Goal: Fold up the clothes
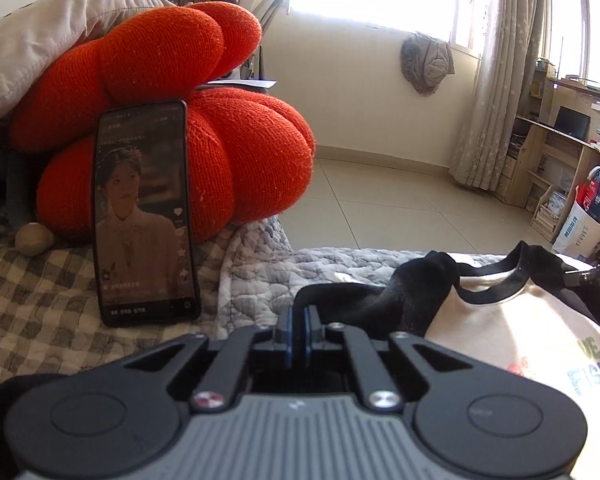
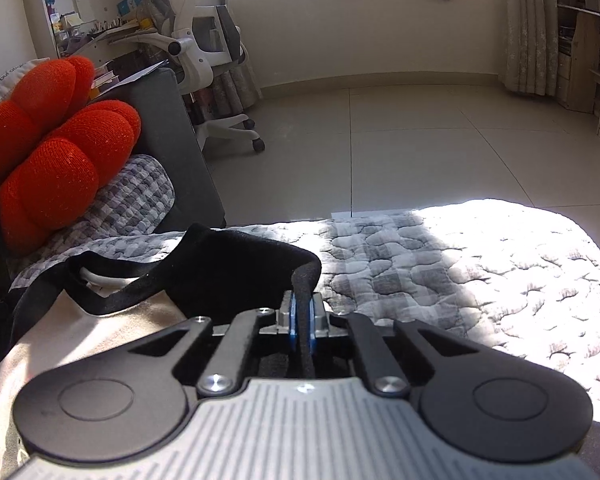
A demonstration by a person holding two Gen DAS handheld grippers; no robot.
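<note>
A cream shirt [image 1: 500, 332] with black sleeves and a black collar [image 1: 496, 298] lies on a grey quilted cover [image 1: 260, 276]. In the left wrist view my left gripper [image 1: 299, 316] sits at the shirt's black sleeve [image 1: 352, 304], its blue pads pressed together with dark fabric at their tips. The right wrist view shows the other black sleeve [image 2: 240, 272] beside the cream body [image 2: 92, 332]. A raised edge of that sleeve runs between the blue pads of my right gripper [image 2: 302, 320], which is shut on it.
A phone [image 1: 144, 212] with a lit screen leans against a big orange knitted cushion [image 1: 204, 128] left of the shirt. The quilt [image 2: 480, 272] stretches right into sunlight. Beyond its edge are a tiled floor [image 2: 420, 140], a white office chair [image 2: 204, 60] and wooden shelves [image 1: 560, 140].
</note>
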